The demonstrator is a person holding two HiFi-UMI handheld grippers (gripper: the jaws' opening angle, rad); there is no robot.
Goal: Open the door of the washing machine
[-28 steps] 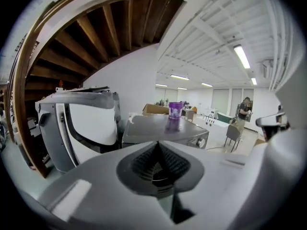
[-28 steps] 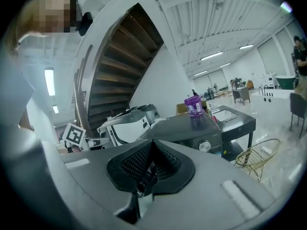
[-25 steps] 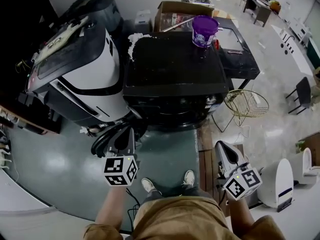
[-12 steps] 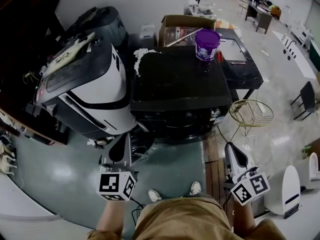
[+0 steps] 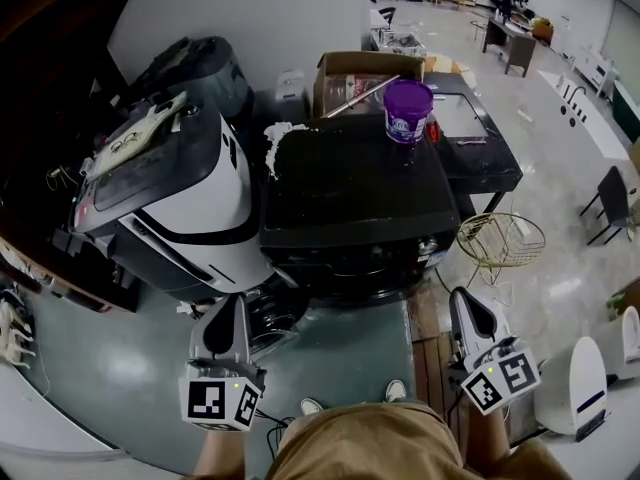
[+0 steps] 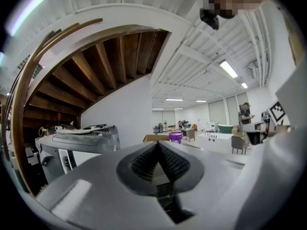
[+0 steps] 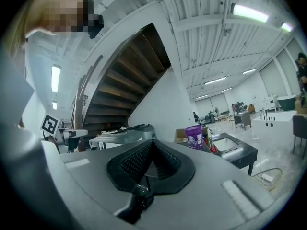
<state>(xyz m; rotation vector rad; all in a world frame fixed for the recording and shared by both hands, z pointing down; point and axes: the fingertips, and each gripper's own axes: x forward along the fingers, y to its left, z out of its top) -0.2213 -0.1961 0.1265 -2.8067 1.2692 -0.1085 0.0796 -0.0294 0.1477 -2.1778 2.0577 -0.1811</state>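
Washing machine (image 5: 350,193) unchanged; left gripper (image 5: 240,300), right gripper (image 5: 462,294) risen, shut.

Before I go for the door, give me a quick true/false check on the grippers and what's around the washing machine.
1. A purple tub stands on top of the black washing machine. True.
2. The left gripper is clamped on the machine's door. False: its jaws are shut on nothing and it is held clear of the machine's front.
3. A gold wire basket stands on the floor to the machine's right. True.
4. The cardboard box lies on the floor in front of the machine. False: it sits behind the machine, near the tub.
5. The right gripper has its jaws wide apart. False: they are together and empty.
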